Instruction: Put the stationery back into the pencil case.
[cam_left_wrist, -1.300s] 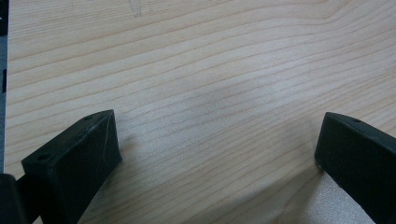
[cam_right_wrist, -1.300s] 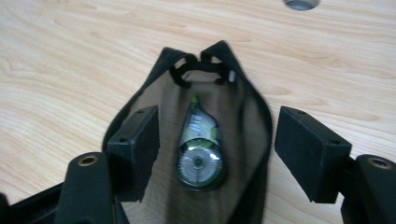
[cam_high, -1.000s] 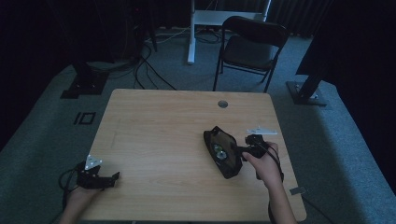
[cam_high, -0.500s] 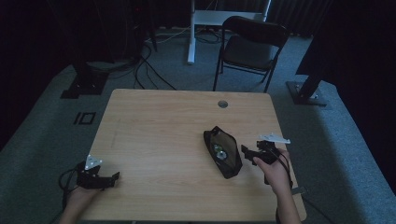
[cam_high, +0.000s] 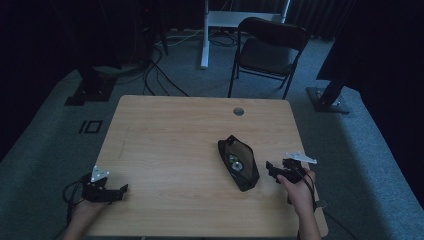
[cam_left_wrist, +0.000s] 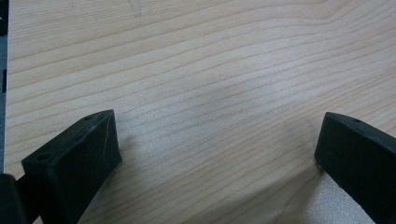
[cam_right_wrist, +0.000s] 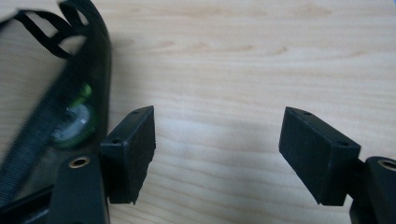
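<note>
A black mesh pouch (cam_high: 240, 165) lies open on the wooden table (cam_high: 175, 135), right of the middle. Inside it sits a small round silver and green object (cam_high: 233, 162). My right gripper (cam_high: 270, 171) hovers just right of the pouch, pointing left at it, jaws open and empty. In the right gripper view the pouch (cam_right_wrist: 56, 93) and the round object (cam_right_wrist: 74, 122) lie left of the left jaw, with bare wood showing between the fingers of the right gripper (cam_right_wrist: 217, 149). My left gripper (cam_high: 123, 191) rests at the table's front left corner, open, with bare wood between its jaws (cam_left_wrist: 219, 154).
A round cable hole (cam_high: 238, 111) is near the table's far edge. A black folding chair (cam_high: 267, 50) stands behind the table on the carpet. Cables (cam_high: 160, 75) and stand bases (cam_high: 90, 92) lie on the floor at the back left and right.
My right gripper has drawn away from the pouch, to the right and toward the front edge, and sunk lower. The left gripper and the pouch have stayed put.
</note>
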